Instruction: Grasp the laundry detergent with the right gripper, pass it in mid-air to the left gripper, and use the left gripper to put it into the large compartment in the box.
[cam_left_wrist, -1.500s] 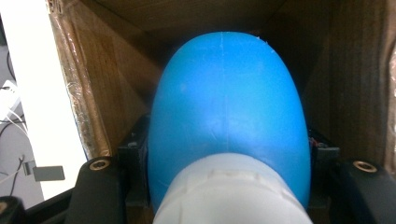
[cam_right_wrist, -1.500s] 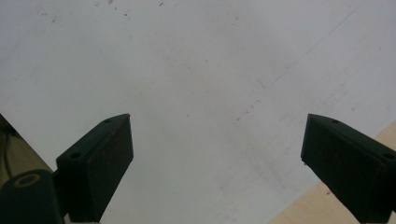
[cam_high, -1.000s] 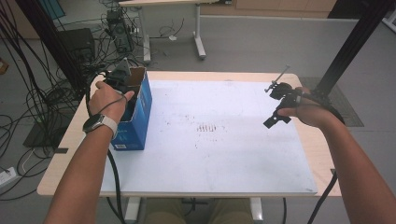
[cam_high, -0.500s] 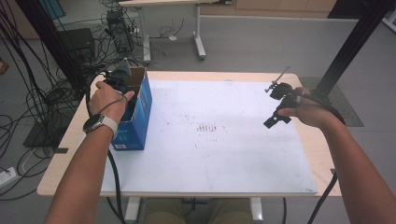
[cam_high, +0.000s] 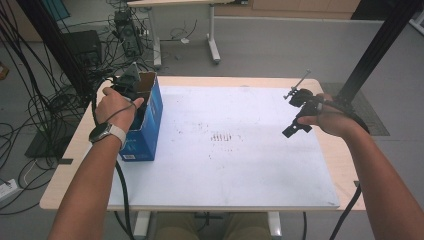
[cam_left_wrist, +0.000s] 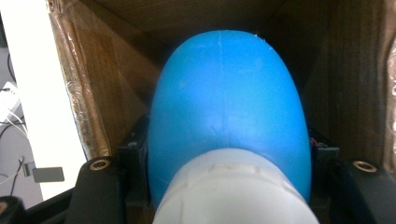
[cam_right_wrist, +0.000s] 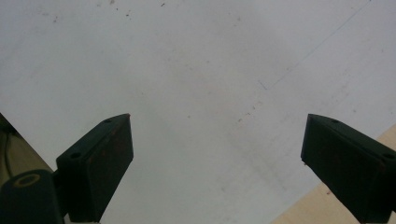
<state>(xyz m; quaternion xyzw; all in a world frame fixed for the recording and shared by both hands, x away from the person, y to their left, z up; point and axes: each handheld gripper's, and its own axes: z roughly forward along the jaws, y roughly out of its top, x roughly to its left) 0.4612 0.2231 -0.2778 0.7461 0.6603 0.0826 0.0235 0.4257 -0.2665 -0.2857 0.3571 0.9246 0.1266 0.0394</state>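
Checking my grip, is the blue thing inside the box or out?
Inside: the left tongs clamp the blue object with the box walls around it.

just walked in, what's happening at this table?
A person works two handheld grippers at a white-topped table. The left gripper is down inside an open blue cardboard box at the table's left edge, shut on a blue, rounded object with a white end. The right gripper hangs over the bare white surface at the right, jaws wide open, holding nothing.
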